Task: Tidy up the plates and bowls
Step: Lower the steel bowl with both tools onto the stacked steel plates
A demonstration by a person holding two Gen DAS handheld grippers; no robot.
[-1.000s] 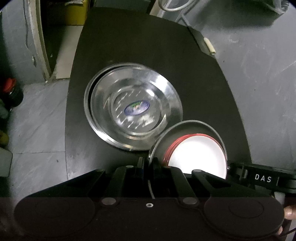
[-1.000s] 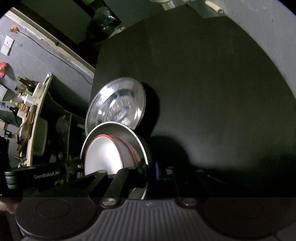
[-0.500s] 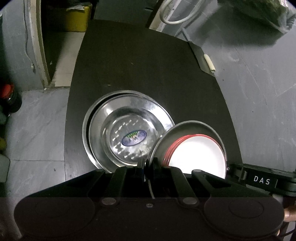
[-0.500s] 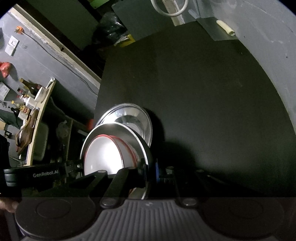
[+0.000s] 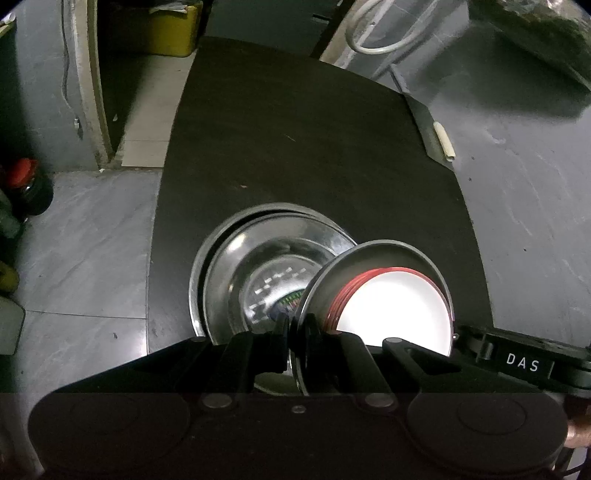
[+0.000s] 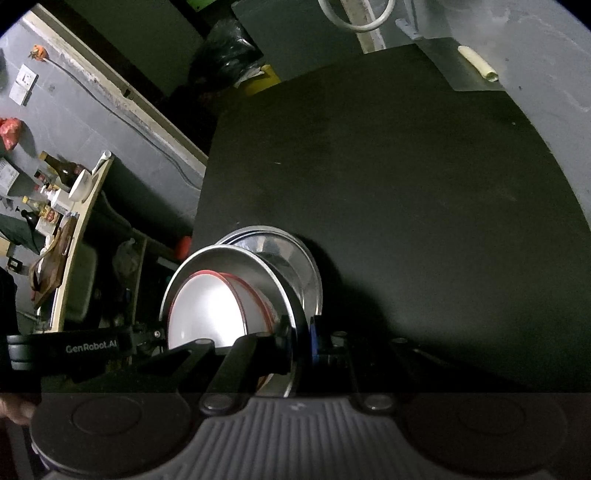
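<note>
Both grippers hold one steel plate (image 5: 373, 254) by opposite rims, with a white red-rimmed bowl (image 5: 391, 306) resting in it. My left gripper (image 5: 297, 328) is shut on its left rim. My right gripper (image 6: 301, 332) is shut on its right rim (image 6: 288, 295); the bowl (image 6: 207, 310) shows there too. The held plate hangs above the black table (image 5: 314, 147), over the right part of a stack of steel plates (image 5: 258, 266) lying on it, also in the right wrist view (image 6: 295, 251).
The table's left edge drops to a grey tiled floor (image 5: 81, 229). A red-capped dark jar (image 5: 29, 184) stands on the floor at left. A yellow bin (image 5: 166, 29) sits beyond the table. A shelf with bottles (image 6: 62, 192) stands at left in the right wrist view.
Both grippers have pulled back and up with the held plate and bowl. The steel stack on the table now sits lower in view, partly behind the held plate.
</note>
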